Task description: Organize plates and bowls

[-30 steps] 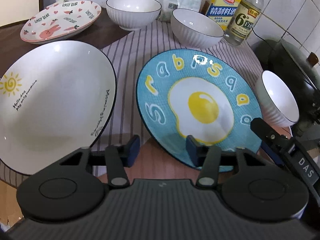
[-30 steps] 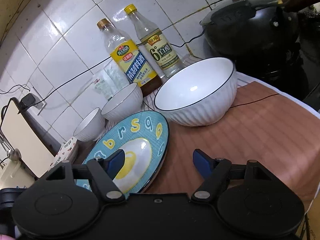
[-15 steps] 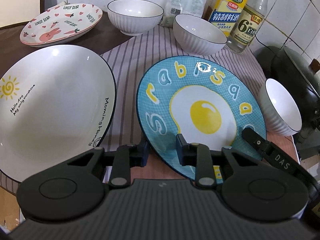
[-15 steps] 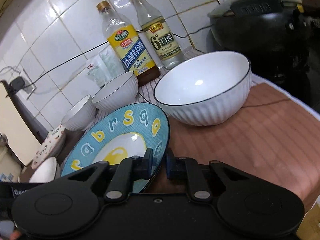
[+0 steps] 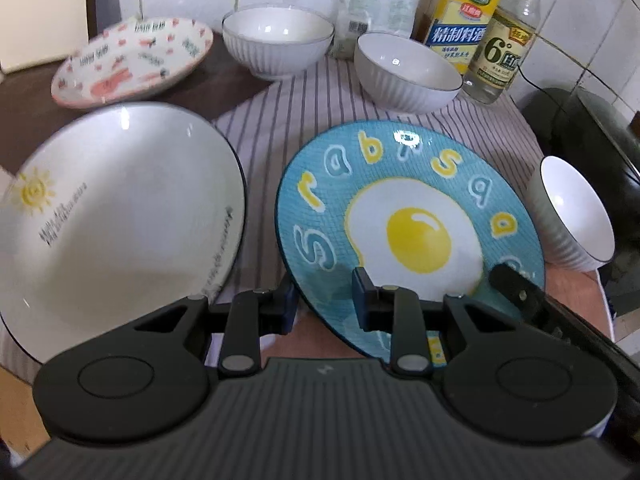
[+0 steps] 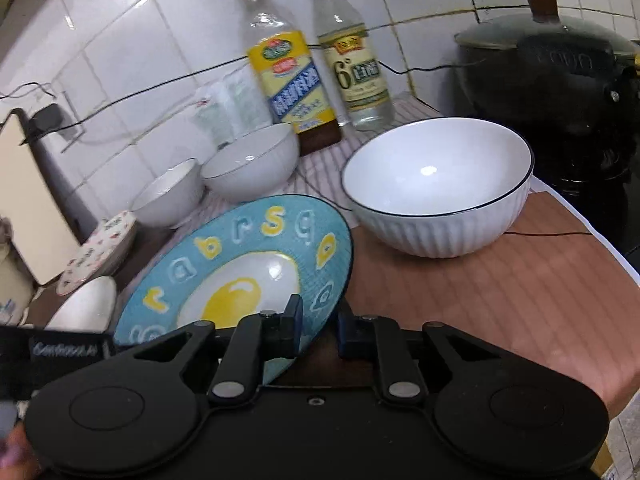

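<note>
A blue plate with a fried-egg picture point(image 5: 412, 236) is held at its near rim by both grippers and is tilted up off the table. My left gripper point(image 5: 326, 306) is shut on its near left edge. My right gripper point(image 6: 318, 324) is shut on its near right edge point(image 6: 240, 280). A large white plate with a sun point(image 5: 116, 216) lies to the left. A pink patterned plate point(image 5: 132, 60) sits behind it. A white ribbed bowl point(image 6: 436, 188) stands just right of the blue plate.
Two more white bowls point(image 5: 278, 46) point(image 5: 406, 72) stand at the back on the striped cloth point(image 5: 288, 120). Two bottles point(image 6: 288, 76) point(image 6: 354, 64) and a bag stand against the tiled wall. A black lidded pot point(image 6: 560, 68) stands at the right.
Both grippers closed on the blue plate's near rim from open. The plate has since lifted and tilted slightly; the views shifted a little.
</note>
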Motion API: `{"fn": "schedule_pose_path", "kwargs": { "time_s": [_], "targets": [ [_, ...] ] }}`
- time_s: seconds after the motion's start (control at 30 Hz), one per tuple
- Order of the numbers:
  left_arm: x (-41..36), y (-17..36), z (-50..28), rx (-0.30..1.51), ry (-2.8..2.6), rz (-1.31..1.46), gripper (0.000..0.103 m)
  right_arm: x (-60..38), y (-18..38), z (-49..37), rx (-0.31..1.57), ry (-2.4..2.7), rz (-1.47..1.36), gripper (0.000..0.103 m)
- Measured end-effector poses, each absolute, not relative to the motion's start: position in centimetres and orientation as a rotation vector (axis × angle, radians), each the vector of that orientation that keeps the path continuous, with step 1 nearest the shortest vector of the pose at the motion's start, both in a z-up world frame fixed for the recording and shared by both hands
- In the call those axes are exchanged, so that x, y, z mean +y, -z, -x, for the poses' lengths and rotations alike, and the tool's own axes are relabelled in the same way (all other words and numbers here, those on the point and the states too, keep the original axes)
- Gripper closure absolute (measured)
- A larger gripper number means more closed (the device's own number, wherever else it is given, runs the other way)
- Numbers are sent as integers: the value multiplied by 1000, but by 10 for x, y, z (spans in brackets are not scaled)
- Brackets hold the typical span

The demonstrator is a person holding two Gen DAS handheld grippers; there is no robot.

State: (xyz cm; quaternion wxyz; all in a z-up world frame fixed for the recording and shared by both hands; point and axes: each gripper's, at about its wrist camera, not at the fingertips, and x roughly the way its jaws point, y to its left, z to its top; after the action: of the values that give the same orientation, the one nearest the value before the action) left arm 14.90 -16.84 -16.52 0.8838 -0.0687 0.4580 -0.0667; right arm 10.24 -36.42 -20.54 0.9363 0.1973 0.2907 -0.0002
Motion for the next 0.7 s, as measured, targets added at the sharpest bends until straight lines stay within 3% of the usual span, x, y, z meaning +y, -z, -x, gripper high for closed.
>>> {"fn": "schedule_pose_path", "kwargs": {
  "time_s": [0.7],
  "targets": [
    [-137,128,-113,978,191,157,78,-346,176,-50,548,-8,-475,80]
  ]
}}
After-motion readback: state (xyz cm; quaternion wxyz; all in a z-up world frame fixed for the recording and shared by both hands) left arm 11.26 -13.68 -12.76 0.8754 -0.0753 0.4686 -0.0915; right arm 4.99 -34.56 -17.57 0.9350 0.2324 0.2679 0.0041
